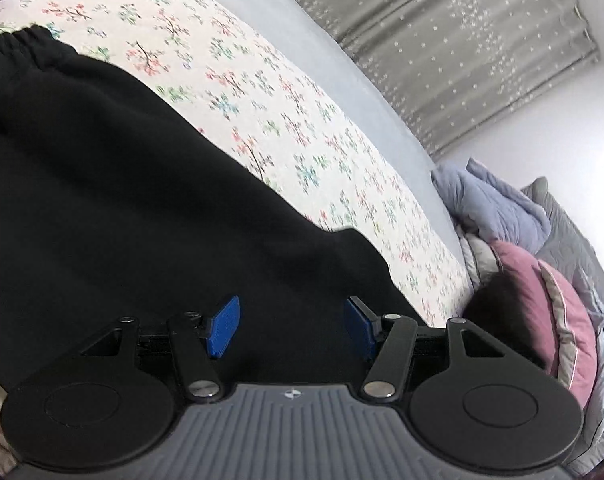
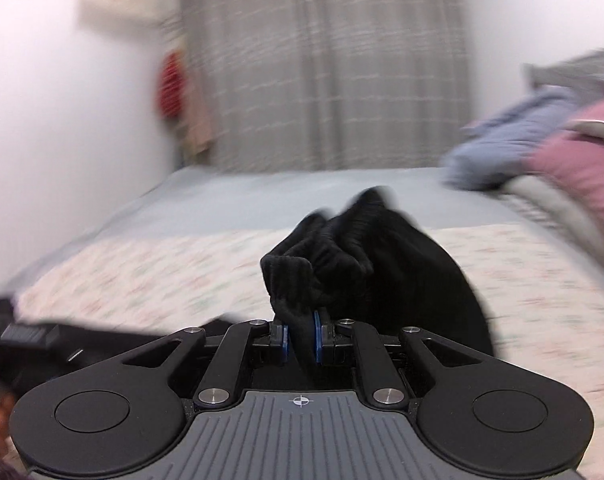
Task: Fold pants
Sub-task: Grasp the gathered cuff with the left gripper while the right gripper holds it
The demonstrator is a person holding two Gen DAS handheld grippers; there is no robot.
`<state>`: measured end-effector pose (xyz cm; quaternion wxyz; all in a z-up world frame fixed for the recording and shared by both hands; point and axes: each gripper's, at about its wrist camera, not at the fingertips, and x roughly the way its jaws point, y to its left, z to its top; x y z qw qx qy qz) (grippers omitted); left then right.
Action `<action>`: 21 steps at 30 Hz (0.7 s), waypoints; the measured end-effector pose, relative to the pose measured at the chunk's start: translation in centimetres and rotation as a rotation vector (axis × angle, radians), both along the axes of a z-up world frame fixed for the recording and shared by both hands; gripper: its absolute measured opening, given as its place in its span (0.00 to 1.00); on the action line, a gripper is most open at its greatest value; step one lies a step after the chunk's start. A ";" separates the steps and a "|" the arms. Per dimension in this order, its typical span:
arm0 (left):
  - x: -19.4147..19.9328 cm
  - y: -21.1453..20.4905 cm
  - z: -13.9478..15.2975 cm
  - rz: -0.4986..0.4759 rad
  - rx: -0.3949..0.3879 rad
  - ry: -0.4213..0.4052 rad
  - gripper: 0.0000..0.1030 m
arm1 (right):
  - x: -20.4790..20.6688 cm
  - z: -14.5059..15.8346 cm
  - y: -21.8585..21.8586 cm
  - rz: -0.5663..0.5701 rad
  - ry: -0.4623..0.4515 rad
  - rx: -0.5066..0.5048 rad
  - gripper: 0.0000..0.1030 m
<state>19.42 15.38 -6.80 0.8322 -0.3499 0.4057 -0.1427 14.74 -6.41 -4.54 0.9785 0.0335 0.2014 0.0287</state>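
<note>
Black pants (image 1: 122, 200) lie on a floral bed sheet (image 1: 262, 92), their elastic waistband at the upper left of the left wrist view. My left gripper (image 1: 292, 326) is open just above the black cloth, its blue pads (image 1: 224, 326) apart with nothing between them. My right gripper (image 2: 301, 340) is shut on a bunched ribbed end of the pants (image 2: 341, 256) and holds it raised above the floral sheet (image 2: 142, 276). The right wrist view is blurred by motion.
Piled bedding lies at the bed's head: a blue-grey blanket (image 1: 497, 204), a pink pillow (image 1: 541, 312) and a grey quilt. A grey curtain (image 2: 325, 64) and white walls stand behind the bed. A dark device (image 2: 26, 336) shows at the left edge of the right wrist view.
</note>
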 end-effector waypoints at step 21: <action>1.8 -3.4 -0.9 -0.083 -0.012 0.049 0.64 | -0.9 -3.0 6.2 0.366 0.167 -0.241 0.65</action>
